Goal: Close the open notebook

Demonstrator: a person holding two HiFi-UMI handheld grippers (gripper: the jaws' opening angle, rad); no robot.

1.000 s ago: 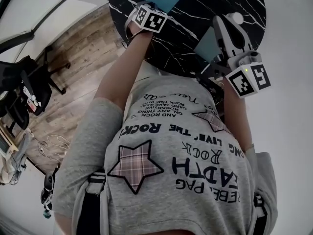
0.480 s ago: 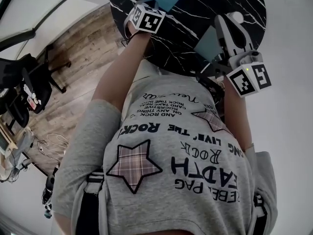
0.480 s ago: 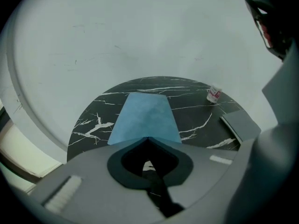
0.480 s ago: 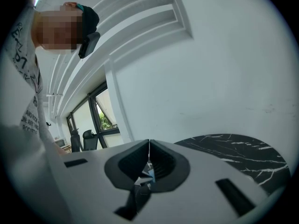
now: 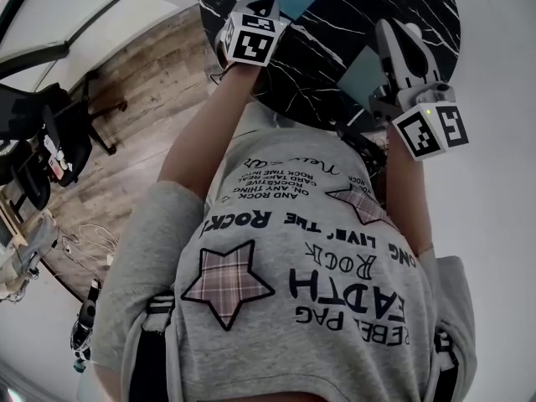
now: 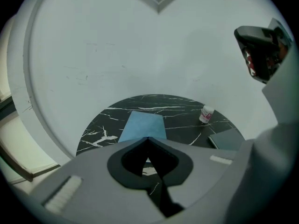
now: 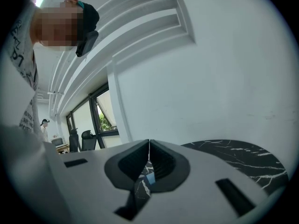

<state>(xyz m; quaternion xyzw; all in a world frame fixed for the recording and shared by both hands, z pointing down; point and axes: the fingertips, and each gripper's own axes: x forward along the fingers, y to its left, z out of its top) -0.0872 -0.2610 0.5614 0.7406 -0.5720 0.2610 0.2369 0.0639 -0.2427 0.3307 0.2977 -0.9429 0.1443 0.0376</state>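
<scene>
A round black marble surface (image 6: 182, 107) with white veins is seen in front of a white wall. A thin blue notebook (image 6: 142, 125) is laid flat on it, near the middle. It looks shut, though it is small in every view, so that cannot be told for sure. A little white bottle with a red label (image 6: 206, 114) is stood upright to the right of the notebook, apart from it. A dark grey-green book (image 6: 226, 139) is laid flat near the edge of the surface.

The left gripper (image 6: 148, 139) is held above the surface and tipped down toward the blue notebook, without touching it. Its jaws are pressed together and nothing is held between them. In the head view, the right gripper (image 7: 149, 144) is held just beside the grey-green book. Its jaws are closed tip to tip too, with nothing caught in them. A grey shirt with plaid stars (image 5: 293, 266) is worn by the person, and a wooden floor (image 5: 159, 82) is seen below.
</scene>
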